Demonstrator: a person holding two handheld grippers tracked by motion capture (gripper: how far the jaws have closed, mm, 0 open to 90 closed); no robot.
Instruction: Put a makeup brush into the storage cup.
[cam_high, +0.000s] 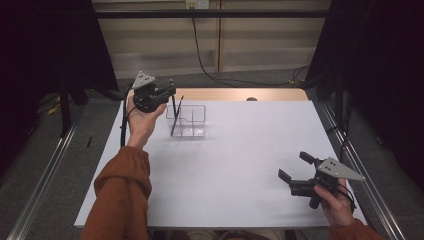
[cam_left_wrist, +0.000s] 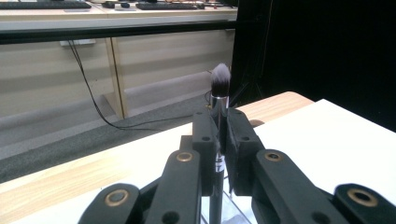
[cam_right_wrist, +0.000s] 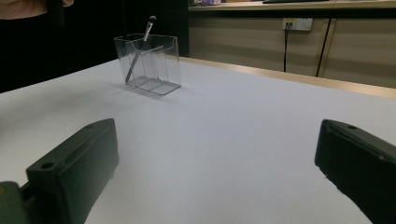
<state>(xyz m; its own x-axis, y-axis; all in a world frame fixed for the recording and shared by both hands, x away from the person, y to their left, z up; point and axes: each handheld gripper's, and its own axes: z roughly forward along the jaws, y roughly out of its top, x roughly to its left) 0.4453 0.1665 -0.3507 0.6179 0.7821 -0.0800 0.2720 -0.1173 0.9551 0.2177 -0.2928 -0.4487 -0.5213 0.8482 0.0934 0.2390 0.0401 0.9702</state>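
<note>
At the far left of the worktop (cam_high: 230, 170) we see the left gripper (cam_high: 165, 92) raised above the clear organiser (cam_high: 187, 120), a see-through box with inner dividers that stands near the back left corner. In the left gripper view its fingers (cam_left_wrist: 205, 149) are drawn in tight on the metal ferrule of a makeup brush (cam_left_wrist: 220, 86), bristles upward. The handle runs down between them toward the box. In the high view the brush slants, its lower end inside the organiser's left part and its top leaning toward the gripper. We judge that the hold is kept high on the stem so that the fingers clear the rim while the handle rests in the compartment. Whether the brush is going in or coming out, we cannot tell.

The left forearm, in an orange sleeve (cam_high: 122, 190), reaches far forward from the bottom edge. Its wrist is cocked so that the gripper points toward the box from the left.

Moving right, the middle of the worktop is bare white.

At the near right corner the right gripper (cam_high: 296, 170) rests low over the worktop, well apart from the organiser. Its fingers (cam_right_wrist: 74, 168) are spread wide with nothing between them. We judge it is parked there, out of the way. The right hand (cam_high: 336, 202) holds it level, pointing left across the table.
</note>
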